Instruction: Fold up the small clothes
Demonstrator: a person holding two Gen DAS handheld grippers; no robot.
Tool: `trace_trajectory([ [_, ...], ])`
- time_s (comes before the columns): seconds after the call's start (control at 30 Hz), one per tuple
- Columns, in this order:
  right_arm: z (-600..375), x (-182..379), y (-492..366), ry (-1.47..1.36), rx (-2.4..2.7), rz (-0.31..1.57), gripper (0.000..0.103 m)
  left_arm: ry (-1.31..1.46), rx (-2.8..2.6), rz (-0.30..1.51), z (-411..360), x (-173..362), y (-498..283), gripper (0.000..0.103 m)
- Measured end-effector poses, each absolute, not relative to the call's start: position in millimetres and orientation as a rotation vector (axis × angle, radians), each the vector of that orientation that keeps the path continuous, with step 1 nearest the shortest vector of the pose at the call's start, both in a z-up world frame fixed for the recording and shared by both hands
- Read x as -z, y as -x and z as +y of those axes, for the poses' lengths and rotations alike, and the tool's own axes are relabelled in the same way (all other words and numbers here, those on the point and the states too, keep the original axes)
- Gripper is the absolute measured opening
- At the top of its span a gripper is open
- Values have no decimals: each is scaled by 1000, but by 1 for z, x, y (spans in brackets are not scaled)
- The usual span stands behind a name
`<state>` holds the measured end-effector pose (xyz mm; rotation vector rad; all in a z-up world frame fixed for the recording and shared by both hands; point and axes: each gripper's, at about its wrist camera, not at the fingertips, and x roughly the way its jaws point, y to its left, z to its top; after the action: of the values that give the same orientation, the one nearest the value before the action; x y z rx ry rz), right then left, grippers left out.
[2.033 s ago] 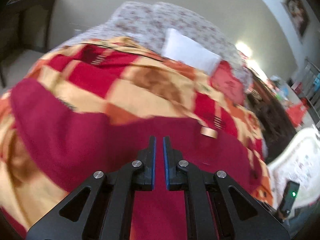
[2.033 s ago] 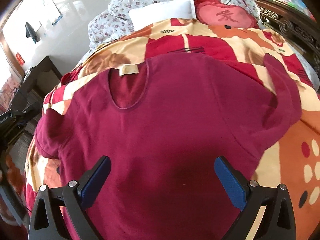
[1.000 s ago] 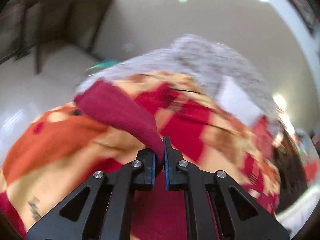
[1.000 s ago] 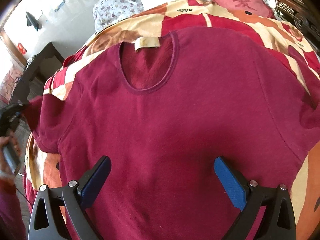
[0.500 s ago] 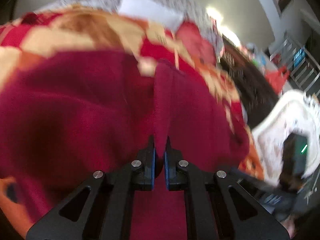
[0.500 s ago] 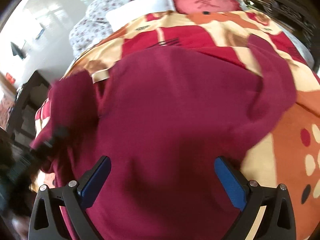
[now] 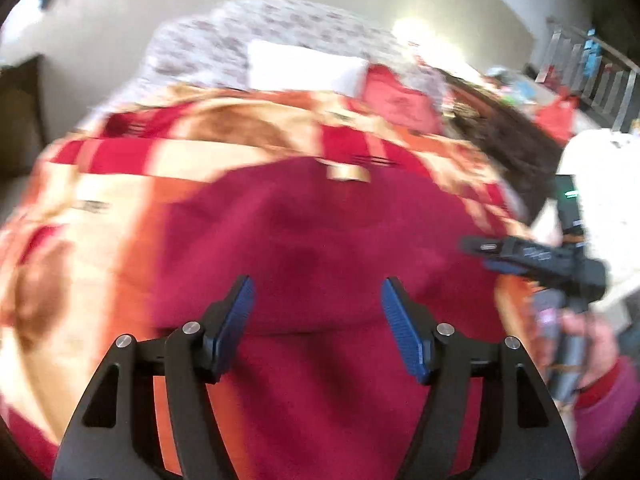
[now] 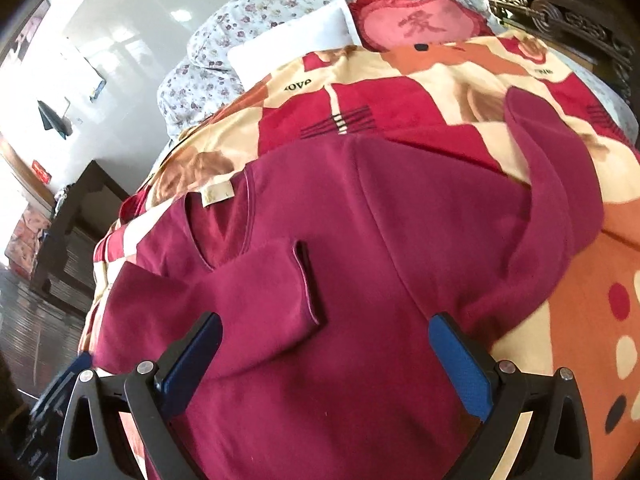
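The left gripper [image 7: 316,320] has let go, fingers now apart; the maroon shirt's [image 8: 360,320] sleeve [image 8: 248,300] now lies folded across its chest, ahead of the right gripper's [image 8: 324,364] spread fingers.

Maroon top [image 8: 360,240]: matt soft knit cloth w/ pale cloth neck tag [image 8: 216,194]. Blanket [image 8: 400,92] at 12 o'clock: fuzzy fleece-like cloth. Right gripper [image 8: 326,360]: matt black plastic, ribbed blue pads [image 8: 460,364], shiny metal screws. Headboard [image 8: 560,20], 1 o'clock: dark carved glossy wood.
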<state>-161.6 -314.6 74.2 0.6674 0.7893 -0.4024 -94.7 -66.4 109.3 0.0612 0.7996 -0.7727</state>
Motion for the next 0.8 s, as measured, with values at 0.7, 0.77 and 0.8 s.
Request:
trace_trajectory([
  [0.7, -341, -105, 146, -375, 450, 725, 4, 115, 580, 897, -36, -76, 57, 66],
  [0.77, -350, -86, 143, -404, 484, 793, 4, 100, 588, 917, -45, -71, 56, 66],
  [0.8, -353, -77, 141, -406, 500, 832, 4, 87, 589, 917, -51, -68, 56, 66],
])
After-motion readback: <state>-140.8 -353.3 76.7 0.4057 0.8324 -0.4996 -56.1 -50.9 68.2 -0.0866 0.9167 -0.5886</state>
